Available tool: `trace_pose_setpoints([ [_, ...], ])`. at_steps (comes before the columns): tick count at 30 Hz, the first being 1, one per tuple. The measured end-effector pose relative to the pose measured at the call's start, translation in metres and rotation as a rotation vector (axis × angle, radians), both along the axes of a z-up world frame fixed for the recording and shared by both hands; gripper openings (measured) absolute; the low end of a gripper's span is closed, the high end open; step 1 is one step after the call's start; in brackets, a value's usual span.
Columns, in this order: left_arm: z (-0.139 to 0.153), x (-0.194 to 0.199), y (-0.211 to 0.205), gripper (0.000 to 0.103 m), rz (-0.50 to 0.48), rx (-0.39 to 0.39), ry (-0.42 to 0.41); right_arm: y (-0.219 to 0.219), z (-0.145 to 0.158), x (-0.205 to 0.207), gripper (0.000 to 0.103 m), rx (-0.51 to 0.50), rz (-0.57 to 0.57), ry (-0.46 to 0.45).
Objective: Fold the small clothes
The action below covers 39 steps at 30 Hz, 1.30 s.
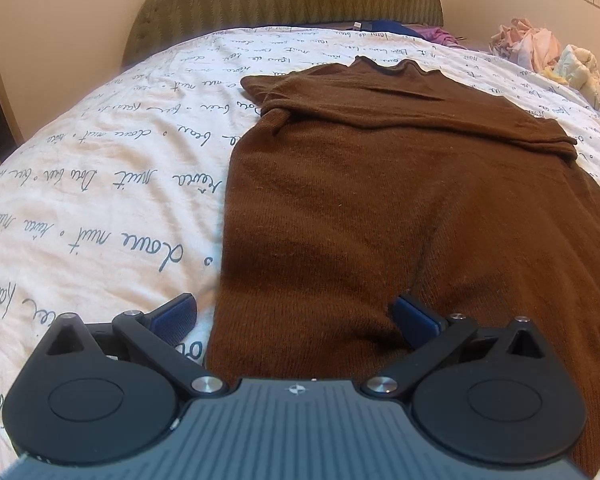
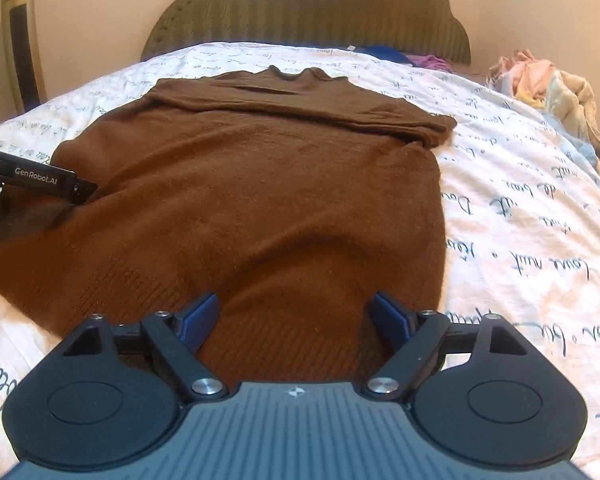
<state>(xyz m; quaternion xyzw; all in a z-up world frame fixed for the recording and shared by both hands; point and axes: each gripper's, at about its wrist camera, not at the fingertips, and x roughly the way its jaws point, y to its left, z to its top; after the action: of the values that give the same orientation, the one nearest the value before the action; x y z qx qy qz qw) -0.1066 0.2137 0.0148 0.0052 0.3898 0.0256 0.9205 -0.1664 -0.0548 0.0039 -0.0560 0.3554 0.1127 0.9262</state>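
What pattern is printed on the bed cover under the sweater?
The white bed cover carries dark handwritten cursive script, clearest in the left wrist view.

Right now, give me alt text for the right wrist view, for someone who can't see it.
A brown sweater lies flat on a script-printed bedsheet, sleeves folded across its chest. The open right gripper straddles its near hem, and the left gripper reaches in at the left edge.

Place: home bedroom.
Bed: wide, covered by a white duvet (image 2: 520, 208) printed with cursive script.
Headboard (image 2: 304, 4): olive, padded, scalloped top, against a cream wall.
Clutter: heap of pastel laundry (image 2: 540, 80) at the bed's far right edge.
Corner: tall gold tower fan (image 2: 20, 36).
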Motion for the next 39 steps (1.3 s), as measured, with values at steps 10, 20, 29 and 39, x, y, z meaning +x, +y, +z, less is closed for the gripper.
trace_pose_setpoints([
  [10, 0.001, -0.026, 0.003, 0.103, -0.027, -0.007, 0.019, -0.009, 0.0, -0.01, 0.09, 0.024, 0.01, 0.016],
  [20, 0.008, -0.074, 0.033, 0.103, -0.041, -0.069, 0.053, -0.027, 0.008, -0.022, 0.091, 0.078, 0.024, 0.015],
  [29, 0.023, -0.093, 0.061, 0.102, -0.032, -0.217, 0.091, -0.056, 0.01, -0.027, 0.091, 0.133, -0.042, 0.028],
  [39, 0.019, -0.067, 0.081, 0.102, -0.048, -0.655, 0.219, -0.064, 0.013, -0.035, 0.091, 0.186, -0.023, 0.005],
])
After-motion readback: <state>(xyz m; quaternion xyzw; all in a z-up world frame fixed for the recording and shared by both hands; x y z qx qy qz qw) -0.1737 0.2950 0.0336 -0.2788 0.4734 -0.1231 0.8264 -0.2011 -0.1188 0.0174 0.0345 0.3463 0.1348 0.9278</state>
